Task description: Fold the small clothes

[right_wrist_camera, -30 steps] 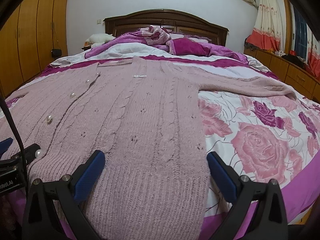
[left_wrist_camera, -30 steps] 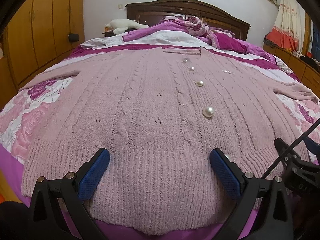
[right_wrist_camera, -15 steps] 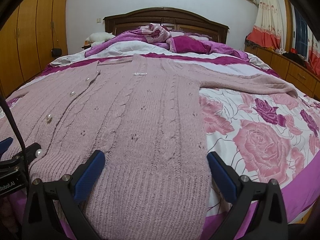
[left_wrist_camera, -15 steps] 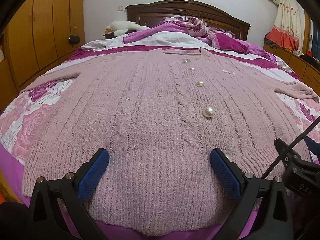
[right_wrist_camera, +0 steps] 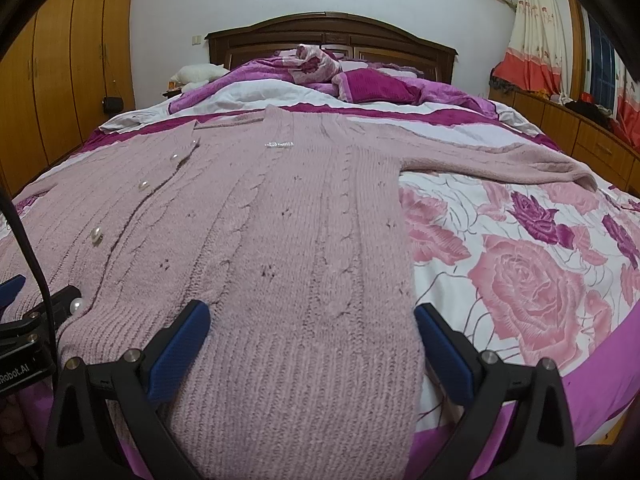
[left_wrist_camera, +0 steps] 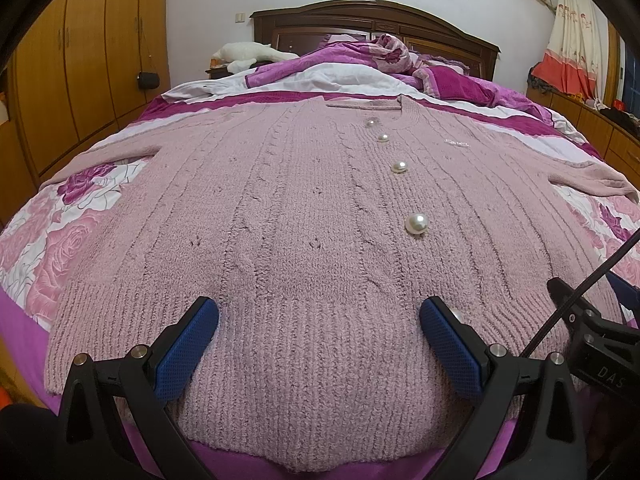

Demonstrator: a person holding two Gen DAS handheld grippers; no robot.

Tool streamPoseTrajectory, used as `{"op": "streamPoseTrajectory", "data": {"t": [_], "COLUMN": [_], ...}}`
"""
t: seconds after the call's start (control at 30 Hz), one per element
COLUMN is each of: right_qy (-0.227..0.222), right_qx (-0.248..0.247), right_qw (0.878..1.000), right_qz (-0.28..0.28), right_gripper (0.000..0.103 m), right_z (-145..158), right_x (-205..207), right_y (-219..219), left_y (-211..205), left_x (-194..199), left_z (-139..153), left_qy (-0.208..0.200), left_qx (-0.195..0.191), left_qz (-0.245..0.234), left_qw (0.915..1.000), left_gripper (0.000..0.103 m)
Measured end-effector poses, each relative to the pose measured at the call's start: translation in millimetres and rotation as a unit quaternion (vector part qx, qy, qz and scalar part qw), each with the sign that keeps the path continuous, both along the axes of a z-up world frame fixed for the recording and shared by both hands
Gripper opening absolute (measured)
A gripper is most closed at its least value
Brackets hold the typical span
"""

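Observation:
A pale pink knitted cardigan [left_wrist_camera: 304, 208] with pearl buttons [left_wrist_camera: 417, 223] lies flat and face up on the bed, sleeves spread to both sides. It also shows in the right wrist view [right_wrist_camera: 280, 216]. My left gripper [left_wrist_camera: 319, 312] is open and empty, hovering over the left half of the ribbed hem. My right gripper [right_wrist_camera: 312, 314] is open and empty over the right half of the hem, its right finger near the cardigan's side edge. The right sleeve [right_wrist_camera: 520, 160] stretches toward the bed's right side.
The bed [right_wrist_camera: 540, 272] has a rose-print sheet. A bunched magenta quilt [left_wrist_camera: 360, 68] and a white plush toy [left_wrist_camera: 248, 54] lie by the dark headboard [right_wrist_camera: 332, 32]. Wooden wardrobes [left_wrist_camera: 72, 72] stand left, low cabinets [right_wrist_camera: 568, 120] right.
Both views have tilted very slightly; the grippers stay open over the hem and the cardigan has not moved.

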State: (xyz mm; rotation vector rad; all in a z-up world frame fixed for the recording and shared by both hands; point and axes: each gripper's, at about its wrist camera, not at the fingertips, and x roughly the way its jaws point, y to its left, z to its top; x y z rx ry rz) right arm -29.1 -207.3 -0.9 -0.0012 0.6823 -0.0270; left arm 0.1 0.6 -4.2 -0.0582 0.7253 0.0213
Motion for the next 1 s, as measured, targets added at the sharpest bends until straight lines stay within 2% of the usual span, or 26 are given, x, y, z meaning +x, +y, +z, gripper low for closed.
{"op": "streamPoseTrajectory", "data": {"t": [0.87, 1.0], "right_qy": [0.004, 0.011], "right_qx": [0.001, 0.024], "right_qw": [1.0, 1.0], "right_qz": [-0.001, 0.0], "right_gripper": [0.103, 0.103], "right_z": [2.0, 11.7], "right_x": [0.6, -2.7], "right_y": [0.8, 2.0], "left_y": [4.2, 9.9], "left_x": [0.1, 0.4], "left_z": [1.9, 9.4], "left_qy": [0.0, 0.0], "left_qx": [0.001, -0.009], "left_qz": [-0.004, -0.007], "left_qw": [1.0, 0.9999], "left_gripper": [0.084, 0.083]}}
